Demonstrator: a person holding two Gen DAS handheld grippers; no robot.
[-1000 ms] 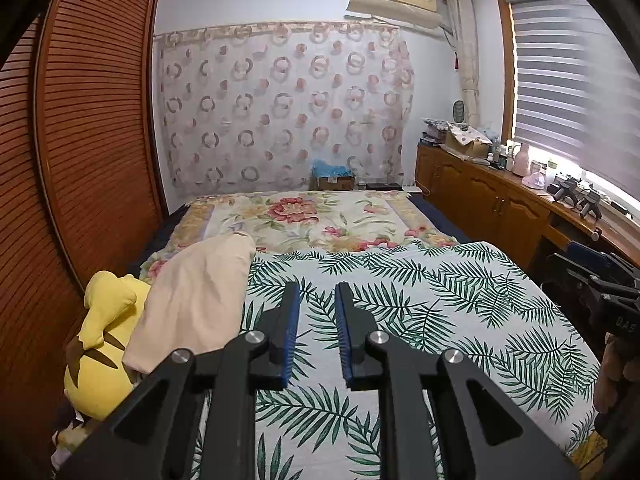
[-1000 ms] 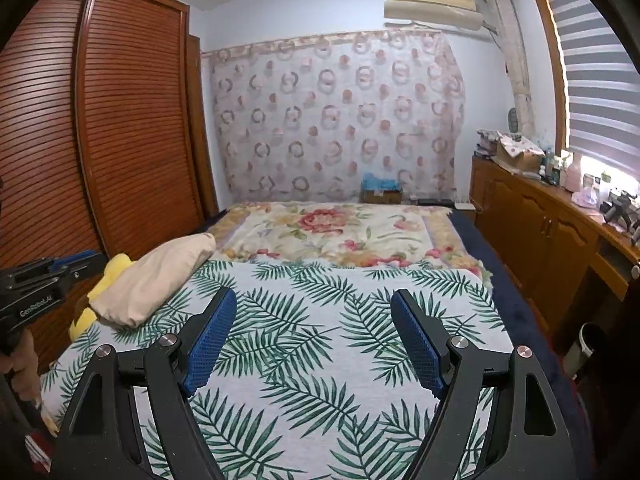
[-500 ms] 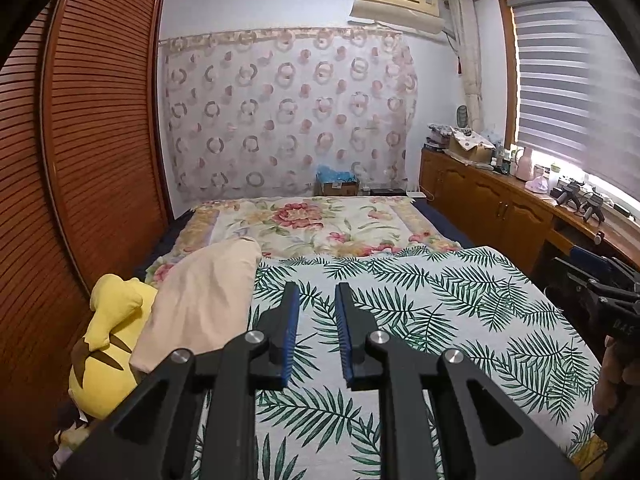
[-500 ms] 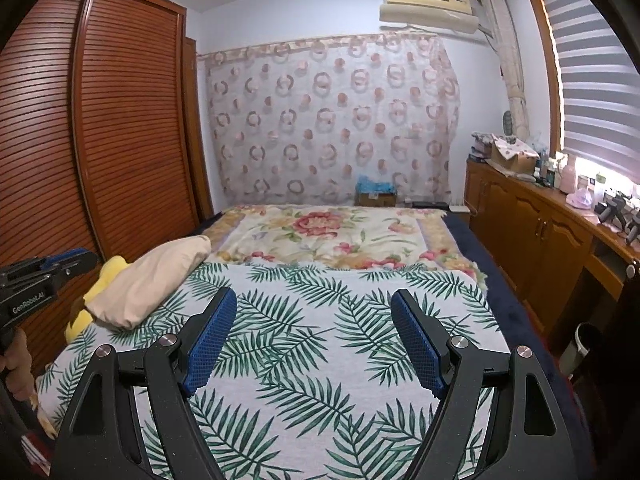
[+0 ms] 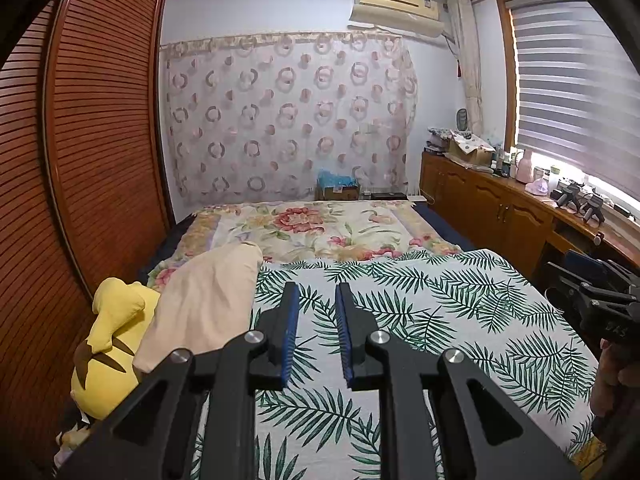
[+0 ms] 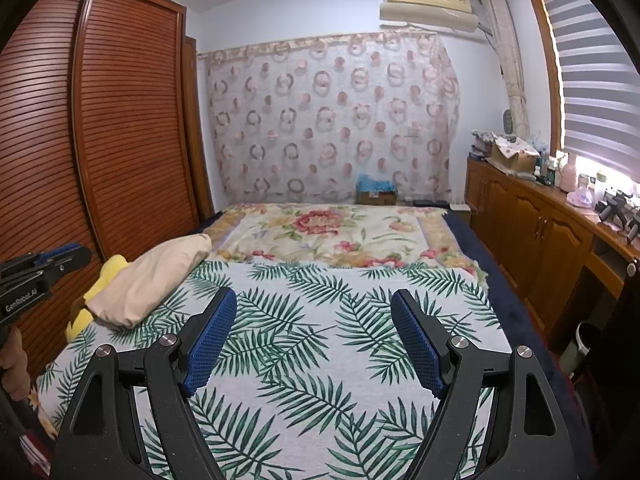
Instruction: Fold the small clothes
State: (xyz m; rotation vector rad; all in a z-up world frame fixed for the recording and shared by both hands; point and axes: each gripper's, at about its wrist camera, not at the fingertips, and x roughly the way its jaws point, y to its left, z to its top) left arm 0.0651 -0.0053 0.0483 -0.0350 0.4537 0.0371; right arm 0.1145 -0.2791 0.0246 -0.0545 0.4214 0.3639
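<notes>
Left wrist view: left gripper w/ black plastic arms, steel pivot bolts, blue ribbed pads; fingers nearly parallel, only a slim gap btwn them, nothing held, hovering above bed
Right wrist view: right gripper same build, blue dimpled pads; fingers spread wide, nothing btwn them, touching nothing
Bed cover: palm-leaf sheet, white w/ green fronds, flat & smooth, spread over near half of bed under both claws
Clothing: beige garment, soft plain fabric in a rounded, lumpy heap, at left edge of leaf sheet, just left of left claw's fingers; also seen in right view well left of right claw
Toy: yellow plush, fuzzy, brown markings, partly under the beige heap, against wardrobe side
Far half: floral blanket, cream w/ red flowers, beyond leaf sheet
Left side: wardrobe, reddish-brown louvred wood doors
Back wall: curtain, sheer, ring pattern; air conditioner above it
Right side: wood cabinets, counter top cluttered w/ boxes & bottles; blinds over window
In the way: nothing btwn either claw & the beige heap
</notes>
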